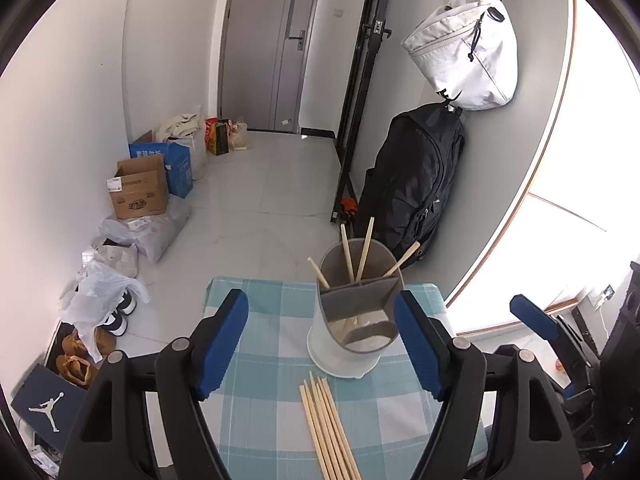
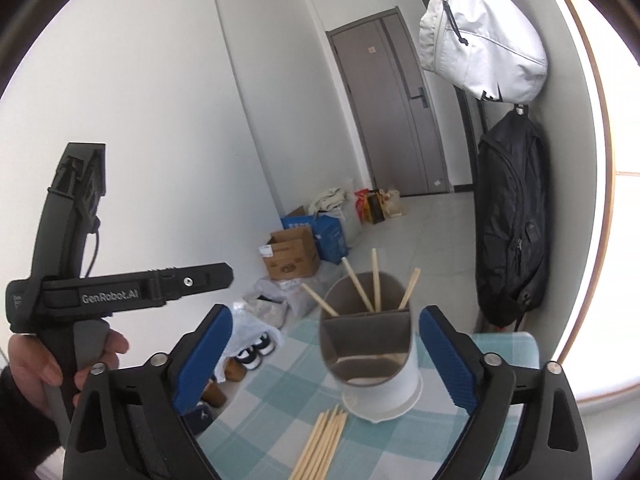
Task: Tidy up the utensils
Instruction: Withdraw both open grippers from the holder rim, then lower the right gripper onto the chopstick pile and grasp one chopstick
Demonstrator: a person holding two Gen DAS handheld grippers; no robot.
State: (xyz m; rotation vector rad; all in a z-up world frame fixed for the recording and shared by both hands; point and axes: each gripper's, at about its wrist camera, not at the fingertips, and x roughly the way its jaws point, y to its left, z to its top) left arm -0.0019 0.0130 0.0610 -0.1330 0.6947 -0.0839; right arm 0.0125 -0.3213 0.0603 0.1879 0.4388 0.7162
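Note:
A grey and white utensil holder [image 1: 352, 344] [image 2: 376, 376] stands on the blue checked tablecloth [image 1: 272, 320] [image 2: 280, 400]. Several wooden chopsticks [image 1: 364, 252] [image 2: 376, 280] stand upright in its rear compartment; the front compartment looks empty. A loose bundle of chopsticks [image 1: 328, 428] [image 2: 320, 444] lies flat on the cloth just in front of the holder. My left gripper [image 1: 320, 300] is open, its blue pads spread either side of the holder without touching it. My right gripper [image 2: 326, 314] is open too, wide around the holder, with nothing held.
A hand [image 2: 36, 364] holds the left gripper's body [image 2: 120, 292] at the left. A black backpack [image 1: 416, 184] and white bag [image 1: 464, 52] hang on the right wall. Cardboard boxes [image 1: 138, 192], plastic bags and shoes [image 1: 120, 316] crowd the floor beyond the table's left edge.

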